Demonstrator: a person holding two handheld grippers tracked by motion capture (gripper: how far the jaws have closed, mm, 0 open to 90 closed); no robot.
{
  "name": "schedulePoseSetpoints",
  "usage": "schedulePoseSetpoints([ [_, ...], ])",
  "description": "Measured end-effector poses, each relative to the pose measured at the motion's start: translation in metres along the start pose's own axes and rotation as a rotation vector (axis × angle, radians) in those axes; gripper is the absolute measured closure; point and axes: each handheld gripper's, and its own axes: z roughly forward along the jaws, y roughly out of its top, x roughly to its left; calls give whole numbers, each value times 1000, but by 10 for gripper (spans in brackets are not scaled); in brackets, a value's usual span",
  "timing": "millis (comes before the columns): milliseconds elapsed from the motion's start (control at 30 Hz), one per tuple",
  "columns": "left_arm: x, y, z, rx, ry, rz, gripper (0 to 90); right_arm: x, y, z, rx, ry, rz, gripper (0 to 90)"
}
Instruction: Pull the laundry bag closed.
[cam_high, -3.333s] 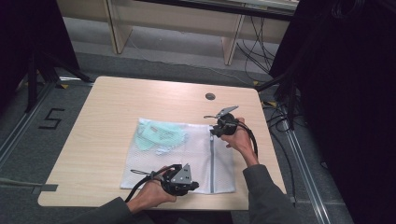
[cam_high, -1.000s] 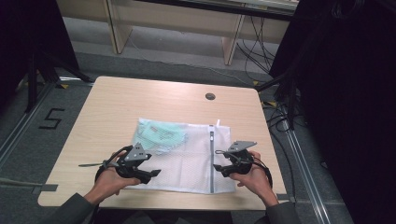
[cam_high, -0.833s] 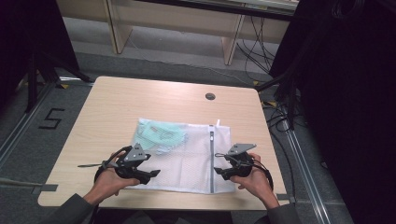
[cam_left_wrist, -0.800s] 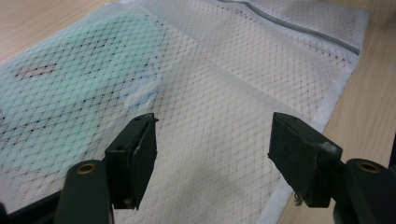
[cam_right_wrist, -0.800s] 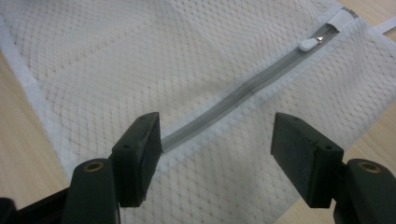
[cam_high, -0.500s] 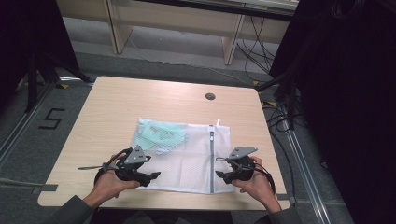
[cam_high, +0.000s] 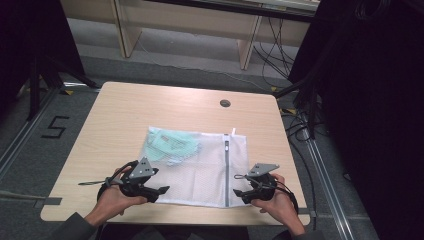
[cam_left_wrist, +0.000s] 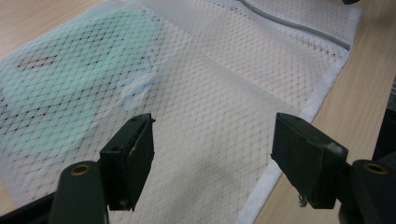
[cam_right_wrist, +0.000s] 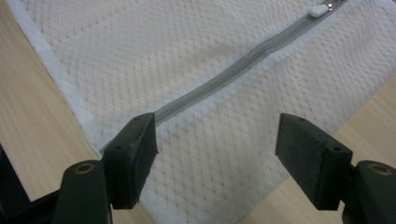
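One tabletop (cam_high: 125, 115) of pale wood carries one white mesh laundry bag (cam_high: 200, 170), which lies flat toward the near edge, between the two hands. Inside the bag there is one pale green item (cam_high: 170, 147), bunched in the far left corner; seen through the netting in the left gripper view (cam_left_wrist: 79, 79) it is blurred, and it may be a folded cloth, though the weave hides its outline. One grey zipper (cam_high: 226, 172) runs across the bag near its right side, with a single white pull (cam_right_wrist: 319, 9) at its far end; its near end is cut off behind the claw in the right gripper view. Two claws are at work, one per hand. The left claw (cam_high: 161, 191) sits at the bag's near left corner, jaws spread wide and gripping nothing (cam_left_wrist: 212, 172). The right claw (cam_high: 239, 192) rests at the near end of the zipper, likewise spread wide with nothing between its jaws (cam_right_wrist: 217, 175). One small round hole (cam_high: 225, 103) marks the tabletop's far side.
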Motion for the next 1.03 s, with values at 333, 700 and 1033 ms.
schedulePoseSetpoints([
  [333, -1, -3, -3, 5, 2, -6, 286, 5, -17, -10, 2, -25, 34, 276],
  [700, -1, -3, -3, 6, 3, -6, 284, 6, -21, -9, 8, -22, 36, 274],
  [1033, -1, -3, -2, 6, -7, -10, 282, 2, -19, -13, 32, -22, 27, 274],
])
